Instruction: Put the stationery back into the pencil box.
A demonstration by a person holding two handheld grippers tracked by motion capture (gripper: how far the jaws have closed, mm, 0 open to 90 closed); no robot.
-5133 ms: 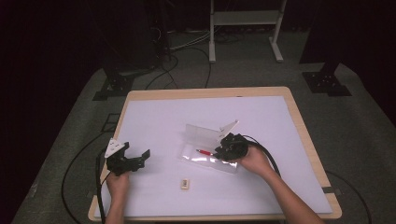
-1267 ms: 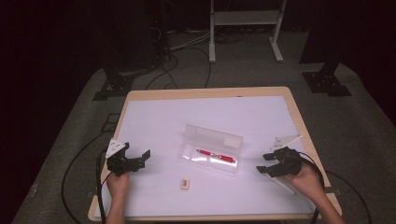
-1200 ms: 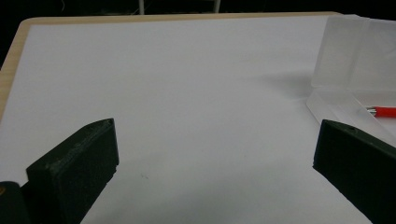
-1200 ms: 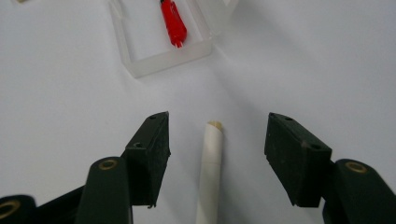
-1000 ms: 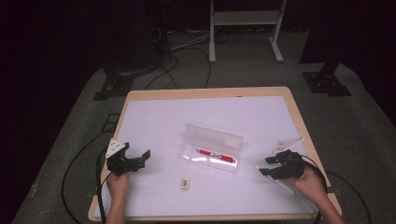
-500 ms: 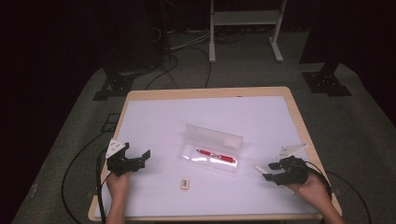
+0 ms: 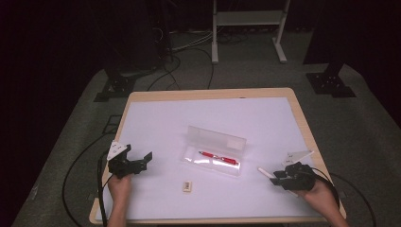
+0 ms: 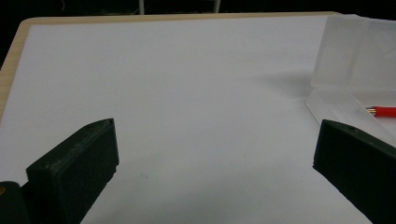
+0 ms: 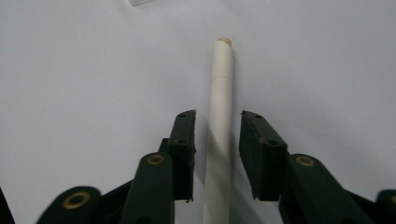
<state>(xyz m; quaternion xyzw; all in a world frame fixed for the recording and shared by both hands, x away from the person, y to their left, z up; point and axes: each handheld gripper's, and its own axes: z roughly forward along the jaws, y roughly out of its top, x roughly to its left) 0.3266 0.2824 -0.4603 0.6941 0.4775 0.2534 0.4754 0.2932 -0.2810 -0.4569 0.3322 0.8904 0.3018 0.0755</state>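
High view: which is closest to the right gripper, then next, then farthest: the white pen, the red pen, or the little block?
From the right gripper:
1. White pen, between its jaws at the table's right.
2. Red pen, inside the clear case, mid-table.
3. Little block, left of the case, near the front edge.

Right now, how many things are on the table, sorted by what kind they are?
Pens: 2, a red pen in the case and a white pen between the right gripper's jaws.
Clear plastic pencil cases: 1, open.
Small tan blocks: 1.
Total: 4.
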